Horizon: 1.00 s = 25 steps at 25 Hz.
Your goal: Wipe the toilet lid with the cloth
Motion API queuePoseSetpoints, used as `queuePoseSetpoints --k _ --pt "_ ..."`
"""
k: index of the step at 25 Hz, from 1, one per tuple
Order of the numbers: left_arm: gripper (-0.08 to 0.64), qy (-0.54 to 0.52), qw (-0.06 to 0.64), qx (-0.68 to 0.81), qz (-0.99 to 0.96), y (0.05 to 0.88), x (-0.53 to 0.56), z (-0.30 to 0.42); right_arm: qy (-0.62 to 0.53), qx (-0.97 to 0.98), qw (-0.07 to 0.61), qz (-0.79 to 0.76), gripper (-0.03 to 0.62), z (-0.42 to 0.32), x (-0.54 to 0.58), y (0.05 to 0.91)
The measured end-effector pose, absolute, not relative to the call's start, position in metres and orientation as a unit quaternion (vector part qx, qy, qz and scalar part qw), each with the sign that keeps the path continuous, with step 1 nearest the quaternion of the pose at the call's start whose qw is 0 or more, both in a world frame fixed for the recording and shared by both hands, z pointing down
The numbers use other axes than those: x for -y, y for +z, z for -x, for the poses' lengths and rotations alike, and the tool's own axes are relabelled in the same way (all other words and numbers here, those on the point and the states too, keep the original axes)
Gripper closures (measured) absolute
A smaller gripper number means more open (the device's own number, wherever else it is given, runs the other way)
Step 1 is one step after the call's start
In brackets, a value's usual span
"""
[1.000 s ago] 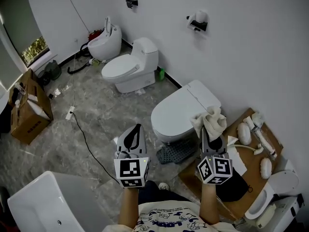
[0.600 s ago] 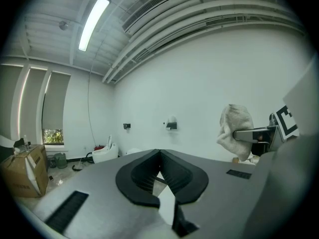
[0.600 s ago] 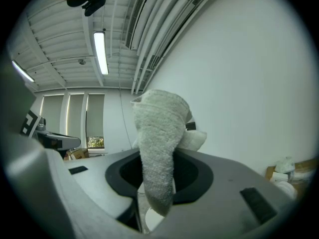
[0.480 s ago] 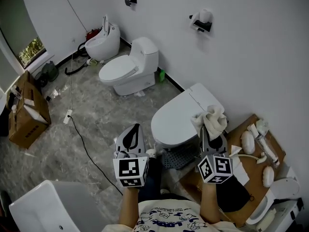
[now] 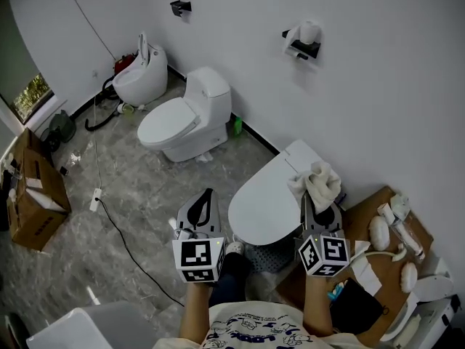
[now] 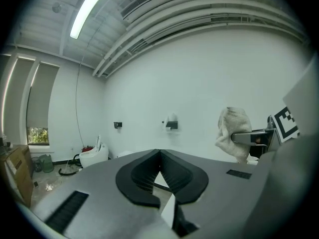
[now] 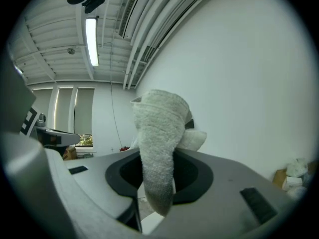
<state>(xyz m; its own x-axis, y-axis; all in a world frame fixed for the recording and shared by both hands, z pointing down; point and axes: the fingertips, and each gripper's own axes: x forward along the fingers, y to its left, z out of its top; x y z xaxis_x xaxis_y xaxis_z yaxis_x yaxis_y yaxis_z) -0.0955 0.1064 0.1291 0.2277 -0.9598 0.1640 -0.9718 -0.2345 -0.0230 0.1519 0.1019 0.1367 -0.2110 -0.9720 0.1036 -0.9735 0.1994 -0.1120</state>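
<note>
A white toilet with a shut lid (image 5: pixel 269 195) stands against the wall just ahead of me. My right gripper (image 5: pixel 317 187) is shut on a cream cloth (image 5: pixel 317 181), held over the lid's right rear part; whether the cloth touches the lid I cannot tell. In the right gripper view the cloth (image 7: pixel 160 158) drapes down between the jaws. My left gripper (image 5: pixel 205 198) hangs left of the toilet, over the floor, its jaws shut and empty. The left gripper view shows its closed tips (image 6: pixel 159 153) and the cloth (image 6: pixel 234 133) off to the right.
A second white toilet (image 5: pixel 185 118) and a round one (image 5: pixel 140 75) stand farther along the wall. A paper holder (image 5: pixel 301 41) is on the wall. A cardboard sheet (image 5: pixel 385 253) with white parts lies at right, a box (image 5: pixel 33 195) at left, a cable (image 5: pixel 120 231) on the floor.
The view has shifted forward and the toilet lid sits nearer under both grippers. The right gripper still holds the cloth, the left stays shut.
</note>
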Motion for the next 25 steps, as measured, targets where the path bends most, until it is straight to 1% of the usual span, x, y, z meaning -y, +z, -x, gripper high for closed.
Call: queuePoseSetpoints --k 7,12,18,25 --pt "0.557 0.078 0.051 0.592 -0.801 0.134 0.011 0.114 0.084 0.757 0.019 -0.647 0.480 -0.132 -0.001 0.143" --pt "0.557 0.087 0.070 0.573 -0.812 0.155 0.080 0.118 0.098 0.743 0.036 -0.661 0.480 -0.125 0.060 0.162" --pt "0.557 0.106 0.091 0.542 -0.829 0.188 0.140 0.116 0.120 0.730 0.055 -0.670 0.480 -0.120 0.114 0.196" --pt "0.557 0.133 0.119 0.526 -0.831 0.231 0.185 0.111 0.154 0.717 0.081 -0.675 0.480 -0.123 0.150 0.244"
